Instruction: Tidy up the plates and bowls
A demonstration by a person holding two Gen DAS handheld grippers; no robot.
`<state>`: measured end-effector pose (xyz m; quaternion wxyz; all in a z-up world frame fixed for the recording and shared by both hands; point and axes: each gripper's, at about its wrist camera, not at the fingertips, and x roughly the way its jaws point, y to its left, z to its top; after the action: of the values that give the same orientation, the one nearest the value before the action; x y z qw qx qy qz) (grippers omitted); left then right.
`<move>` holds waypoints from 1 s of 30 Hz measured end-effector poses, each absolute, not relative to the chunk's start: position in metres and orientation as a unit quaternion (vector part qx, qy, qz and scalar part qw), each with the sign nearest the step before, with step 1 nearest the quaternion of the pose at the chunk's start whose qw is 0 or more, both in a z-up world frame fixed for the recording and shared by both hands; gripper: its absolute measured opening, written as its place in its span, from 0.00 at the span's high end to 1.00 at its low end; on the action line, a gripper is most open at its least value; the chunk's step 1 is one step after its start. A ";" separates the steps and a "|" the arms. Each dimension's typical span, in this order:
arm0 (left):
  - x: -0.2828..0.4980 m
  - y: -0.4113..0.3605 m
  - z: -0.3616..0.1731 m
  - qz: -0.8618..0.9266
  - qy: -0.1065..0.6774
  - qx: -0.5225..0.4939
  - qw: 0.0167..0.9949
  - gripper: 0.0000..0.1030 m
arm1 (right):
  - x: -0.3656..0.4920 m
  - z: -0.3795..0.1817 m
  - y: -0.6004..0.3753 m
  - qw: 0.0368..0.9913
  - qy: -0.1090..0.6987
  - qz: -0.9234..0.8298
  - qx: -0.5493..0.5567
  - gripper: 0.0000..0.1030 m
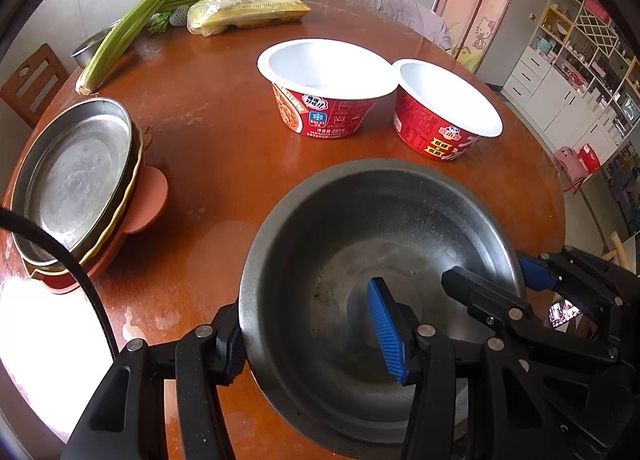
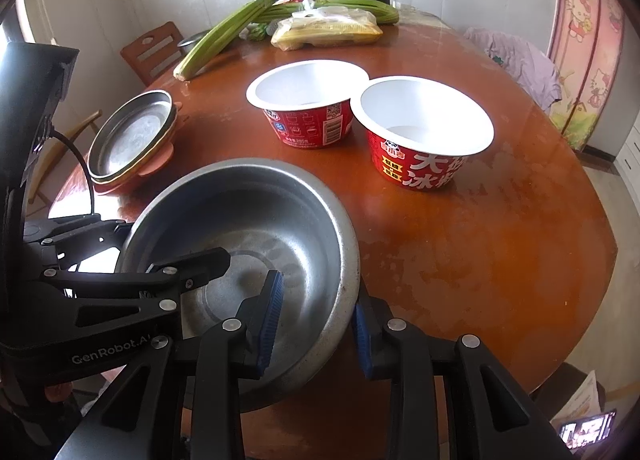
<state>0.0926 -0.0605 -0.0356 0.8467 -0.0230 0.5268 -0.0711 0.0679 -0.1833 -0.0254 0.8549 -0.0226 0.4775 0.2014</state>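
Our left hand-held gripper (image 1: 312, 344) and right hand-held gripper (image 2: 316, 324) each pinch the metal bowl's (image 1: 360, 220) rim on the table (image 1: 208, 148).

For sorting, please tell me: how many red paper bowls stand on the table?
2. One red paper bowl stands mid-table; the other red paper bowl is beside it, to its right. None appears hidden.
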 end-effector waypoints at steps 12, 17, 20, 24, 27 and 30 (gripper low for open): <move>0.090 -0.058 -0.035 -0.075 0.524 -0.027 0.848 0.48 | 0.069 -0.026 -0.183 0.852 0.478 0.212 -0.011 0.63; 0.090 -0.051 -0.031 -0.076 0.516 -0.034 0.852 0.48 | 0.069 -0.025 -0.185 0.851 0.478 0.217 0.000 0.62; 0.088 -0.048 -0.027 -0.073 0.512 -0.038 0.855 0.48 | 0.070 -0.024 -0.186 0.853 0.475 0.217 0.007 0.62; 0.086 -0.042 -0.023 -0.065 0.506 -0.043 0.859 0.47 | 0.070 -0.021 -0.188 0.857 0.470 0.211 0.009 0.62; 0.085 -0.038 -0.019 -0.061 0.502 -0.047 0.862 0.47 | 0.069 -0.018 -0.191 0.860 0.465 0.209 0.013 0.61; 0.083 -0.035 -0.013 -0.058 0.495 -0.049 0.865 0.47 | 0.068 -0.015 -0.194 0.863 0.461 0.206 0.015 0.61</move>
<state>0.0834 -0.0345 -0.0128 0.8653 -0.0494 0.4955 -0.0576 0.0680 -0.1937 -0.0155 0.8630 0.0149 0.4613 0.2055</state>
